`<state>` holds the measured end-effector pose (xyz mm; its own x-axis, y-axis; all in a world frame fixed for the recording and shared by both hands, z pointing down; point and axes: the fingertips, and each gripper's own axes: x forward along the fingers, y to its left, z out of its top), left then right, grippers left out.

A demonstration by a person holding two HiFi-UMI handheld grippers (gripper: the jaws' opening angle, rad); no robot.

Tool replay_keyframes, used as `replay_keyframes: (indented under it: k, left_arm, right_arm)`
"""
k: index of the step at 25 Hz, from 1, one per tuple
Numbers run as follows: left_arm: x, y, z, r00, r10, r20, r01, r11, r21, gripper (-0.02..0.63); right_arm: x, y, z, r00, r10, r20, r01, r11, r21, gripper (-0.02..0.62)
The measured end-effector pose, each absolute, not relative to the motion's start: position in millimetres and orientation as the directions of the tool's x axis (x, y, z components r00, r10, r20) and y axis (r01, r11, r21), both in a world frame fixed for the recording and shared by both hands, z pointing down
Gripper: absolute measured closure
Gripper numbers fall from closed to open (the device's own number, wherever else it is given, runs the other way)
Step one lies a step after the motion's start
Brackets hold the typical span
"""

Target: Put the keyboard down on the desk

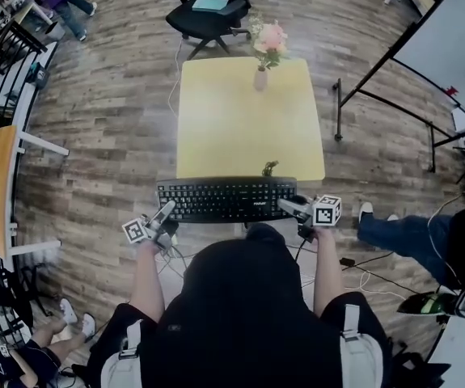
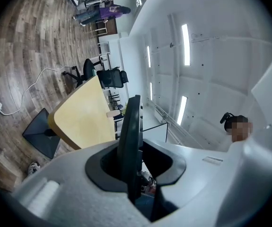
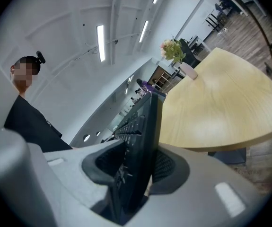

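The left gripper point(image 1: 166, 211) is clenched on the left end of the black keyboard point(image 1: 226, 199) and the right gripper point(image 1: 287, 205) on its right end, so it spans between them. The yellow desk point(image 1: 248, 128) lies just ahead of both; the keyboard's small white print near the right gripper is unreadable.

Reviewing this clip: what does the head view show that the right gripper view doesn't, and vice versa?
Only the head view: the whole keyboard at the near edge of the desk, the left hand-held gripper and right hand-held gripper at its two ends, and a black office chair. Only the right gripper view: its jaws clamped on the keyboard's end, plus ceiling lights. Both: keyboard, yellow desk, flower vase.
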<state>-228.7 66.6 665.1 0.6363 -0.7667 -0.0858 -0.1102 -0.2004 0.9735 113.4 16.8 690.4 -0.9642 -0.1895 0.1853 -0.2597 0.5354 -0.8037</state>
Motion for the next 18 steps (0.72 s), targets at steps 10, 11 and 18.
replay_keyframes:
  k: [10, 11, 18]
  left_arm:
    - [-227.3, 53.9, 656.1, 0.614, -0.784, -0.094, -0.114, -0.205, 0.972, 0.515]
    - [-226.3, 50.4, 655.5, 0.612, -0.786, -0.088, -0.118, -0.201, 0.972, 0.515]
    - [-219.1, -18.0, 665.5, 0.591, -0.806, -0.034, -0.169, -0.164, 0.972, 0.515]
  right_arm:
    - [113.0, -6.6, 680.0, -0.967, -0.165, 0.192, -0.252, 0.546, -0.799, 0.439]
    - [114.3, -10.5, 680.0, -0.968, -0.162, 0.192, -0.25, 0.542, -0.802, 0.439]
    - [118.5, -85.5, 698.9, -0.973, -0.125, 0.196, -0.232, 0.516, -0.825, 0.436]
